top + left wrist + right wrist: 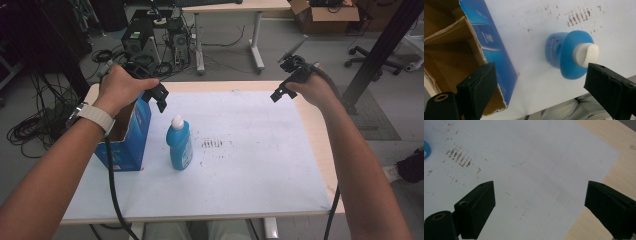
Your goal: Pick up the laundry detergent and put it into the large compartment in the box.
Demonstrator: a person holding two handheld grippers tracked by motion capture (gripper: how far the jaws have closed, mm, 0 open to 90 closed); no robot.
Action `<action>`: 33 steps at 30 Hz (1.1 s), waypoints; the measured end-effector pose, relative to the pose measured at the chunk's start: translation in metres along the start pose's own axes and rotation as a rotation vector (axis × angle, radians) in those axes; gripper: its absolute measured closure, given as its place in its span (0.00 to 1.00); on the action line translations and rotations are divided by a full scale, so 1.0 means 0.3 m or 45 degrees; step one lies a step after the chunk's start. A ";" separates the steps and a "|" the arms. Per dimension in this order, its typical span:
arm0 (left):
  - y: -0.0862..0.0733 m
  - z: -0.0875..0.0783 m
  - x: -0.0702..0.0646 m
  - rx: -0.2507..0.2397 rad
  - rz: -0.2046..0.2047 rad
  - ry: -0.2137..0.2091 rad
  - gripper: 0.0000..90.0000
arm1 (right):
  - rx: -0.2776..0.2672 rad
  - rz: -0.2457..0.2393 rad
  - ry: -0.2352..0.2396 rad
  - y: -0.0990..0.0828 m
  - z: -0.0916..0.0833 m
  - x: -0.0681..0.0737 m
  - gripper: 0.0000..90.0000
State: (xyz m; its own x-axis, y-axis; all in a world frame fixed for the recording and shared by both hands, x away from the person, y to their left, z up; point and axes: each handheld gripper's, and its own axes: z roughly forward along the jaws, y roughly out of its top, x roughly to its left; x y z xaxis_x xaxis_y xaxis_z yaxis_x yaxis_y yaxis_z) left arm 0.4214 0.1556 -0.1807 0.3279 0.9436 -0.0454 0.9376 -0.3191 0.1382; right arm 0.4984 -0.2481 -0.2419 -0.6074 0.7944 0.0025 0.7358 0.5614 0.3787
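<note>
A blue bottle (pixel 180 143) with a white cap stands upright on the white sheet, just right of an open blue cardboard box (pixel 126 135). My left gripper (pixel 161 97) hovers above the box's far right corner, open and holding nothing. From the left gripper view I look down on the bottle (pixel 571 53) and the box (pixel 469 50), with the jaws wide apart around both. My right gripper (pixel 281 92) hangs open over the table's far right area, well apart from the bottle. Its own view has bare sheet between the spread jaws (pixel 540 205).
The white sheet (pixel 250 150) covers a light wooden table (pixel 320 135), with dark smudge marks (pixel 213 144) right of the bottle. Beyond the far edge lie cables, computer cases (pixel 137 37), another desk and a cardboard box (pixel 325 15). A black post (pixel 380 50) rises at the right.
</note>
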 end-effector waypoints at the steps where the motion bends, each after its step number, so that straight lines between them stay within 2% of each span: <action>1: 0.000 0.000 0.000 0.000 0.000 0.000 0.12 | 0.000 0.000 0.000 0.000 0.000 0.000 0.11; 12: -0.005 -0.028 -0.010 -0.024 0.020 -0.012 0.12 | -0.005 -0.012 0.004 0.008 0.013 0.006 0.08; 22: -0.017 -0.078 -0.066 -0.064 0.041 -0.012 0.08 | -0.011 -0.024 -0.011 0.003 0.004 0.005 0.07; 28: -0.014 -0.088 -0.101 -0.066 0.063 -0.032 0.06 | -0.025 -0.028 -0.008 0.000 -0.001 0.004 0.07; 33: -0.009 -0.085 -0.126 -0.060 0.072 -0.013 0.07 | -0.026 -0.033 -0.009 -0.001 -0.002 0.006 0.07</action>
State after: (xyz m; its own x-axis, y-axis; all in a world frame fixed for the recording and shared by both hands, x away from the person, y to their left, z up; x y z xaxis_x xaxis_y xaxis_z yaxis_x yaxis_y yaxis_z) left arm 0.4035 0.1231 -0.1540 0.3812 0.9233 -0.0463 0.9113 -0.3669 0.1869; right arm 0.4969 -0.2470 -0.2414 -0.6241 0.7812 -0.0141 0.7135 0.5772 0.3972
